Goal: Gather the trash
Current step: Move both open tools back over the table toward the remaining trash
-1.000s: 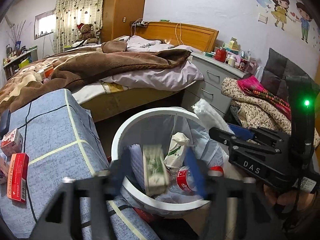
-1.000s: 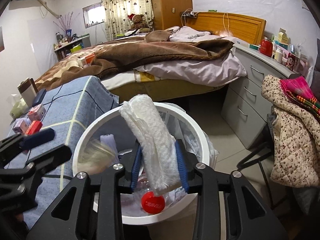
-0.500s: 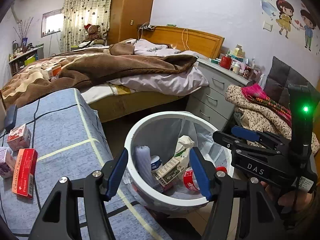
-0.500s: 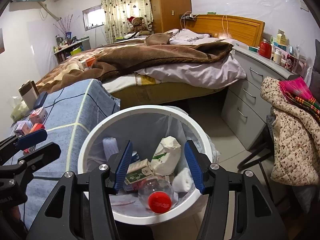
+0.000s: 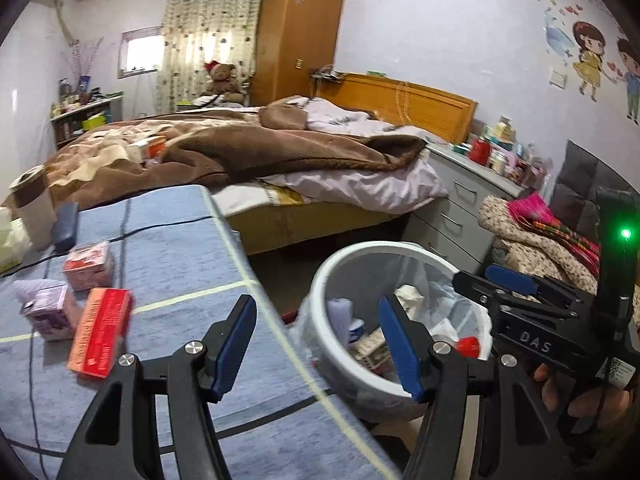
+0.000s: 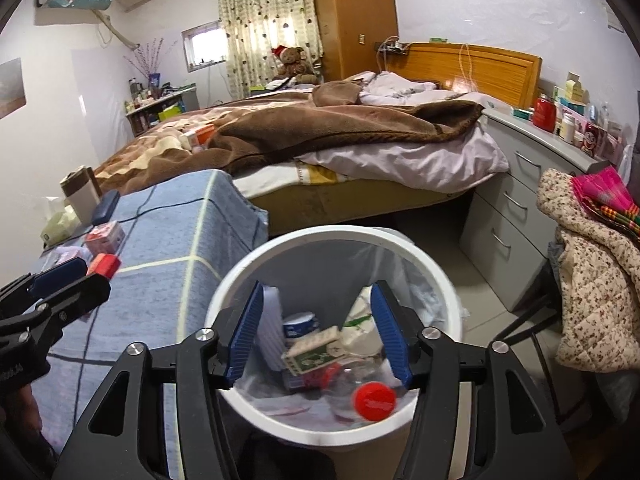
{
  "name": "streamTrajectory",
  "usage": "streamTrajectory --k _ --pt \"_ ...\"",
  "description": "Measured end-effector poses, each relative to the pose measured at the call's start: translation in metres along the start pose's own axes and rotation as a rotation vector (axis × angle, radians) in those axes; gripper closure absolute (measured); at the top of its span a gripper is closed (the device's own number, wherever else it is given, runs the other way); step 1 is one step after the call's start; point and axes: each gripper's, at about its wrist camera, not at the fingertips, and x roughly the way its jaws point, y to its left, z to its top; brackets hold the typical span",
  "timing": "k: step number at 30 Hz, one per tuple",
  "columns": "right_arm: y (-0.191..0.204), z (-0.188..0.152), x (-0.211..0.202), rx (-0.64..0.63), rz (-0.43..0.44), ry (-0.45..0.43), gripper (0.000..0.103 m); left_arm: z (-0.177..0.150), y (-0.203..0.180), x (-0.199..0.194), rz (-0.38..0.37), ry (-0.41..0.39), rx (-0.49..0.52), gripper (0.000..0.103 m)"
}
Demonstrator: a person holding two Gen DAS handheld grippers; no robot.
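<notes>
Left claw (image 5: 316,344): jaws stood apart with nothing between them, above the edge of the blue-clothed surface (image 5: 192,256) and beside the bin.
Right claw (image 6: 322,330): jaws had just been opening and stood apart, empty, directly over the white bin (image 6: 280,264).
Bin: stood on the floor just beside the surface, lined with a clear bag.
Trash in bin: a green-and-white carton (image 6: 316,352), a clear bottle with a red cap (image 6: 374,400), a white pouch (image 6: 360,332) and a small blue-labelled tub (image 6: 300,324) lay inside.
Trash on surface: a red box (image 5: 100,332), a pink-and-white box (image 5: 88,266) and a purple box (image 5: 48,312) lay near each other, left of the left claw.
Behind: an unmade bed (image 6: 340,136) with a brown blanket.
</notes>
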Motion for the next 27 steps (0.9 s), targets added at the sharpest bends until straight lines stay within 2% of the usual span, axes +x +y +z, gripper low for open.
streamTrajectory --k 12,27 --pt "0.046 -0.001 0.012 -0.048 0.09 0.015 0.038 -0.011 0.08 -0.032 0.154 -0.037 -0.118 0.037" --pt "0.103 0.006 0.039 -0.138 0.188 0.041 0.037 -0.027 0.161 -0.052 0.298 -0.038 -0.238 0.034"
